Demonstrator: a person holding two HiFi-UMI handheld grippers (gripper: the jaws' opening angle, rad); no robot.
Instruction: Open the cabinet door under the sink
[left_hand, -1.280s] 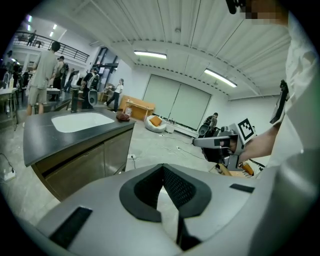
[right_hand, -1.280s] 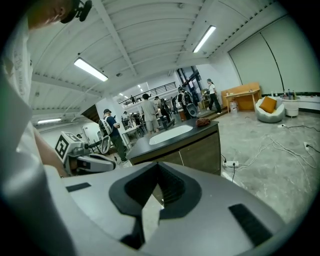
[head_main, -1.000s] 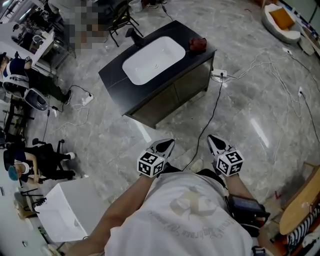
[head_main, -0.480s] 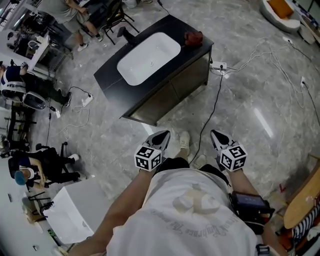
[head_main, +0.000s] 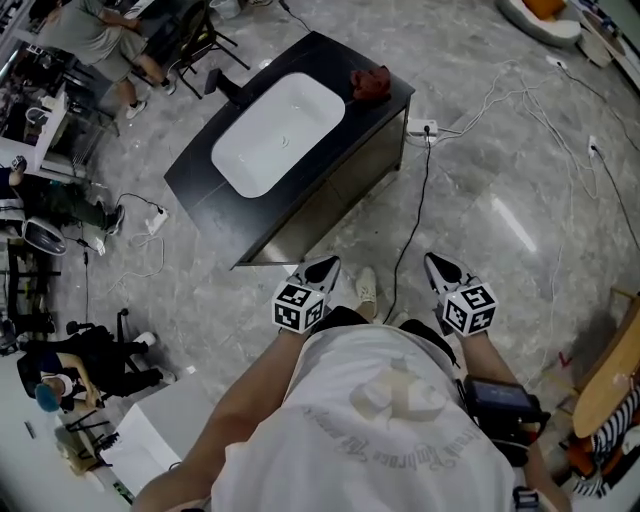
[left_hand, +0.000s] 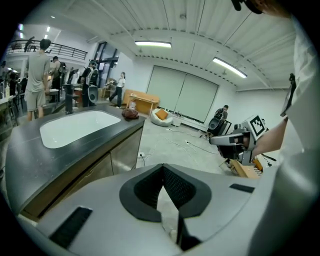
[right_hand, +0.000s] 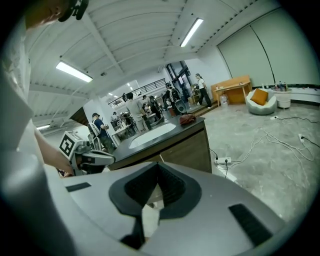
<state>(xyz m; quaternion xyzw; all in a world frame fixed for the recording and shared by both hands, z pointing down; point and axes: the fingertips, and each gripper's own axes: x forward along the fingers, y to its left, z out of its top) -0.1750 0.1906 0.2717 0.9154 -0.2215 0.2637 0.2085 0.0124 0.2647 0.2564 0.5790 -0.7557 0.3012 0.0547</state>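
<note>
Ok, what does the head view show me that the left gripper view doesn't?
Only the head view: the left gripper seen from outside with its marker cube, and the stretch of floor separating it from the cabinet doors.
Only the left gripper view: its own jaws, shut with nothing between them, and the ceiling lights.
Both: the white sink, the red cloth on the counter, the closed cabinet doors and the right gripper.

Sink (head_main: 278, 135) lies in countertop (head_main: 195, 185), cabinet doors (head_main: 348, 188) beneath.
</note>
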